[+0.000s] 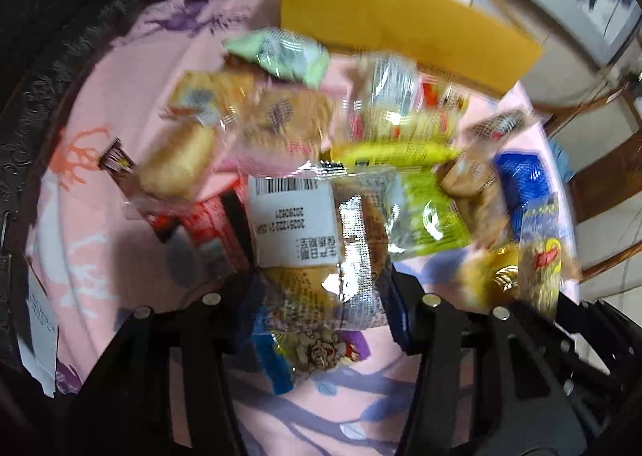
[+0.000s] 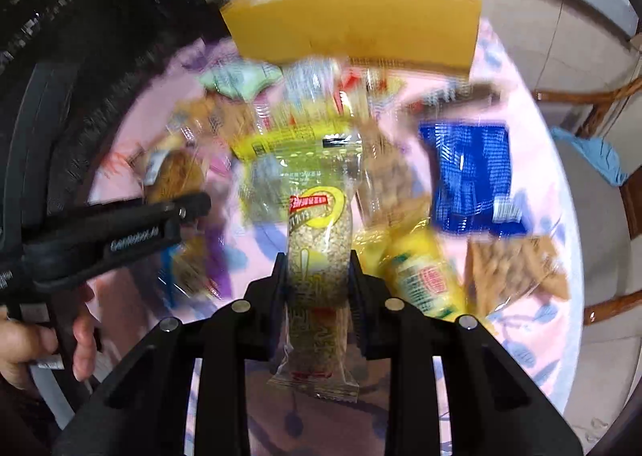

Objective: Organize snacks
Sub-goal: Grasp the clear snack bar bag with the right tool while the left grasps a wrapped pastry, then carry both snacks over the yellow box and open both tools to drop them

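Many wrapped snacks lie heaped on a pink patterned cloth [image 1: 120, 103]. My left gripper [image 1: 323, 279] points down into the heap. Its jaws are shut on a clear-wrapped pastry packet with a white barcode label [image 1: 295, 223], which looks sharp while the heap behind it is blurred. My right gripper [image 2: 319, 271] is shut on a slim clear packet of pale seeds with a yellow and red logo [image 2: 319, 223]. That packet stands lengthwise between the fingers, above the cloth. In the right wrist view the left gripper [image 2: 198, 203] reaches in from the left, carried by a hand [image 2: 24, 339].
An open yellow cardboard box [image 1: 401, 19] [image 2: 353, 27] stands at the far edge of the cloth. A blue packet [image 2: 469, 175], a yellow packet [image 2: 421, 275] and a clear bag of crackers [image 2: 517, 271] lie to the right. Wooden chairs [image 2: 594, 103] stand beyond the table's right edge.
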`<state>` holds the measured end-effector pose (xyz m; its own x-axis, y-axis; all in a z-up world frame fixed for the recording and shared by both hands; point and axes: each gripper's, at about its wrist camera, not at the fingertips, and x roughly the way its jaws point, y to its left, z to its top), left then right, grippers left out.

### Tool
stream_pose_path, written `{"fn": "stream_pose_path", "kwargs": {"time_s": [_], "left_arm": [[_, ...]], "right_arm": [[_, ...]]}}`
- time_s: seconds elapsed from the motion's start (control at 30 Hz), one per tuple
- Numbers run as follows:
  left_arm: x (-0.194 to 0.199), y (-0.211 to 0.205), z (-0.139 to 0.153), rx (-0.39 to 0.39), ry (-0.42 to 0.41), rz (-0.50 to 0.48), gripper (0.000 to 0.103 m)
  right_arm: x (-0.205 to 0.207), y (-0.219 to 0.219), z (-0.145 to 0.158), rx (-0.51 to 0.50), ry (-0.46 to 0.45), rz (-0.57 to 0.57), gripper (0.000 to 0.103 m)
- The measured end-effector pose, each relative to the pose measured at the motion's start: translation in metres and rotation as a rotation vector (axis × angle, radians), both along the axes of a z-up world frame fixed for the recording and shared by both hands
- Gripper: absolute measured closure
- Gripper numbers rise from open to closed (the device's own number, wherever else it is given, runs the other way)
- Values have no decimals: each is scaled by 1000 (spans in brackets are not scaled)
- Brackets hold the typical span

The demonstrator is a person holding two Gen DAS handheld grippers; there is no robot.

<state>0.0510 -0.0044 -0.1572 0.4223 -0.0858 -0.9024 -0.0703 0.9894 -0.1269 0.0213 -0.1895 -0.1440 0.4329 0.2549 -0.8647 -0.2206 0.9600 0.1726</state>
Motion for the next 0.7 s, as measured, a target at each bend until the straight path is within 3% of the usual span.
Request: {"fn": "stream_pose_path", "kwargs": {"time_s": [0.17, 0.43, 0.7], "left_arm": [[1, 13, 37, -39, -60, 32, 50], [38, 11, 64, -64, -89, 22, 50], [137, -11, 86, -63, -134, -11, 50]], "right_arm": [[8, 5, 37, -15, -90, 15, 74], [60, 14, 55, -24, -121, 1, 74], [142, 6, 74, -31, -135, -31, 74]]}}
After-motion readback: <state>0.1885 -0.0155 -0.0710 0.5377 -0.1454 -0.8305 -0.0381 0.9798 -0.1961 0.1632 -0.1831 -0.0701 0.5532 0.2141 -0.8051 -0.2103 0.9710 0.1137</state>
